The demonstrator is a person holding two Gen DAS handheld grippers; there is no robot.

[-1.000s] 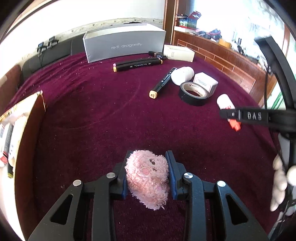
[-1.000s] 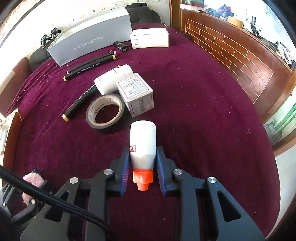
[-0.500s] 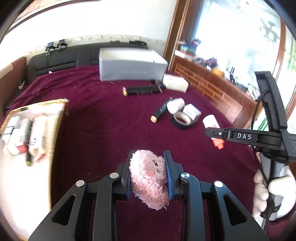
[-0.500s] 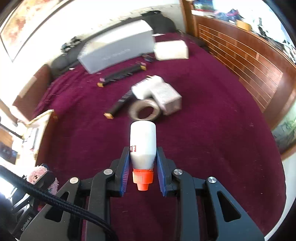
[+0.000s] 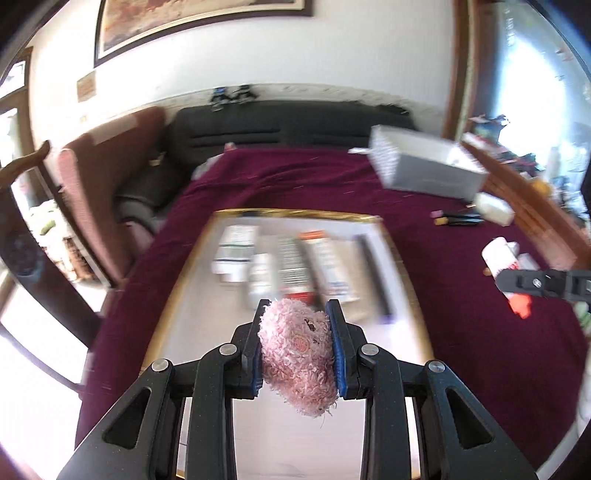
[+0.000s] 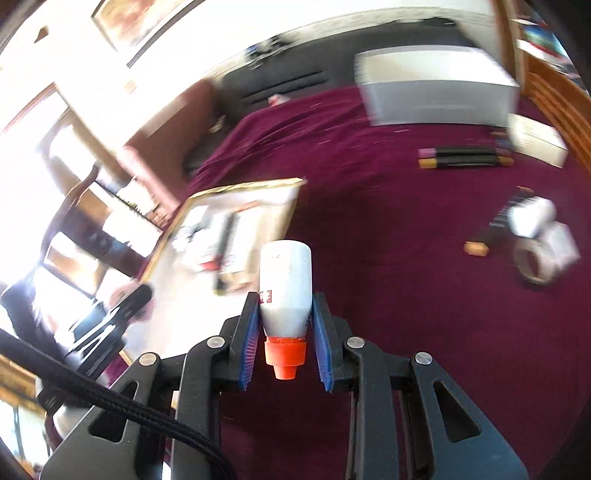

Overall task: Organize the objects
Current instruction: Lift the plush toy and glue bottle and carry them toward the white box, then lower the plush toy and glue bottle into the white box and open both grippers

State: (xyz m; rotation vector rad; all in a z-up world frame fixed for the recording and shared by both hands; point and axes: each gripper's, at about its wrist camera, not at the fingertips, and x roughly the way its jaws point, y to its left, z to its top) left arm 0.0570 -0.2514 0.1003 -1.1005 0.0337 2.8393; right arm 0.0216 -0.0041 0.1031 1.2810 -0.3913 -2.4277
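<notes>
Framed pic (image 5: 199, 26) on wall, black sofa (image 5: 280, 129) behind maroon cloth (image 5: 295, 177).
</notes>
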